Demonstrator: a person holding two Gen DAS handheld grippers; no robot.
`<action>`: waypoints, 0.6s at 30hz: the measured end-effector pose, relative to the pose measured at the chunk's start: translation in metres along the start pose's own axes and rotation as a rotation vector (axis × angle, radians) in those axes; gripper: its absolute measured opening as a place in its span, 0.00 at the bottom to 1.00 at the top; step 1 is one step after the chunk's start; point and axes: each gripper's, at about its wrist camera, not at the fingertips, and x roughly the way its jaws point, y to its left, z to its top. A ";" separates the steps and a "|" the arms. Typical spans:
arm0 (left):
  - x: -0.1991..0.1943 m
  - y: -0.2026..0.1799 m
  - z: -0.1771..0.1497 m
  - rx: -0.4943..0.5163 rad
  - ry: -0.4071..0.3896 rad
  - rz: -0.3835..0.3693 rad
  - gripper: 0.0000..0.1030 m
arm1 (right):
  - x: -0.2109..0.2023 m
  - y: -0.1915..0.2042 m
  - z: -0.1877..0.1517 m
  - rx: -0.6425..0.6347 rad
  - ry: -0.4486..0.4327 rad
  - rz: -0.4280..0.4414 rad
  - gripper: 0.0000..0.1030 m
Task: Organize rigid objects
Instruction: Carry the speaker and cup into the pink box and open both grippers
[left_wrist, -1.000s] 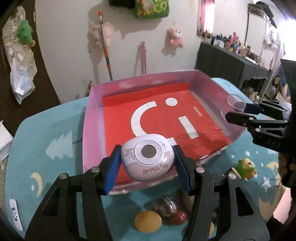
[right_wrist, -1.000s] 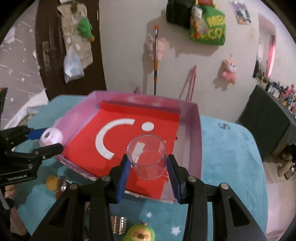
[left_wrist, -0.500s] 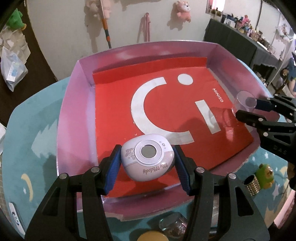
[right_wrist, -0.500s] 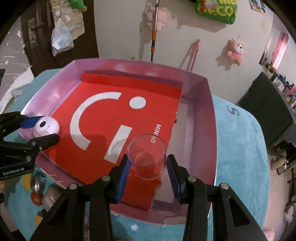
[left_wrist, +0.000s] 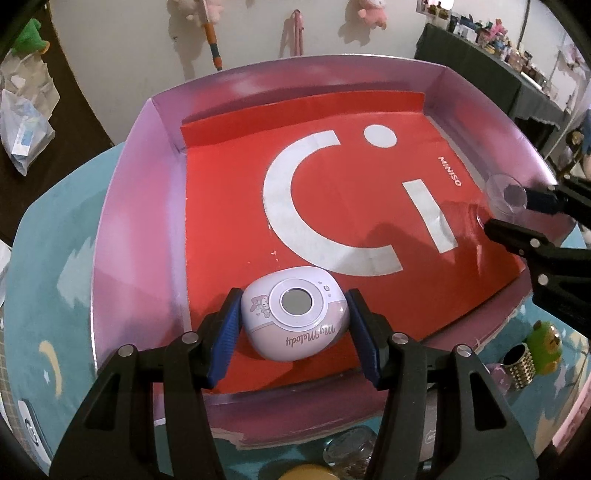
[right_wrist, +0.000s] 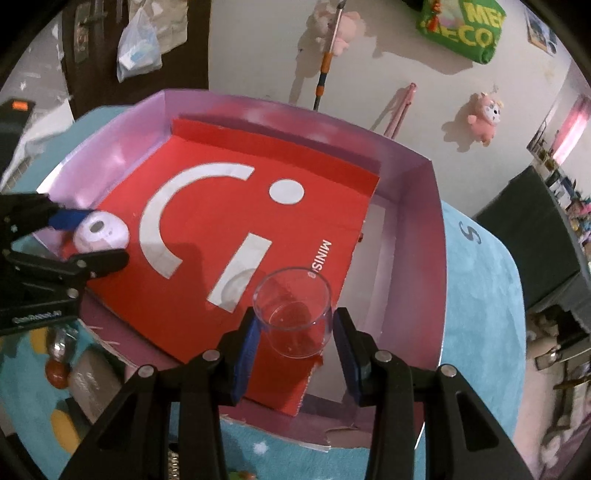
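Holding one thing in each gripper, I have both hands tipped down over a shallow pink tray lined with a red sheet, which sits on a teal tabletop. My left gripper is part closed on a small lavender gadget, a rounded pebble-shaped case with a round window on top; the blue pads press its two sides, low over the tray's near-left corner. My right gripper is part closed on a clear plastic cup, upright and empty, above the tray's near-right corner. I cannot tell whether either one touches the red sheet yet. The gadget looks light, hard and smooth, so I judge a grip across its widest part safest. The cup seems thin and slippery, likely to flex or crack if squeezed, best held gently around its lower wall.
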 end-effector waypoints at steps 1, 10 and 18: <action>0.001 -0.001 0.000 0.001 -0.001 0.004 0.52 | 0.001 0.001 0.000 -0.013 0.001 -0.019 0.42; -0.001 -0.002 -0.001 -0.007 -0.001 0.000 0.52 | 0.005 0.004 0.000 -0.045 0.015 -0.063 0.42; -0.001 0.000 -0.002 -0.008 -0.003 -0.001 0.52 | 0.006 0.004 -0.001 -0.056 0.013 -0.071 0.42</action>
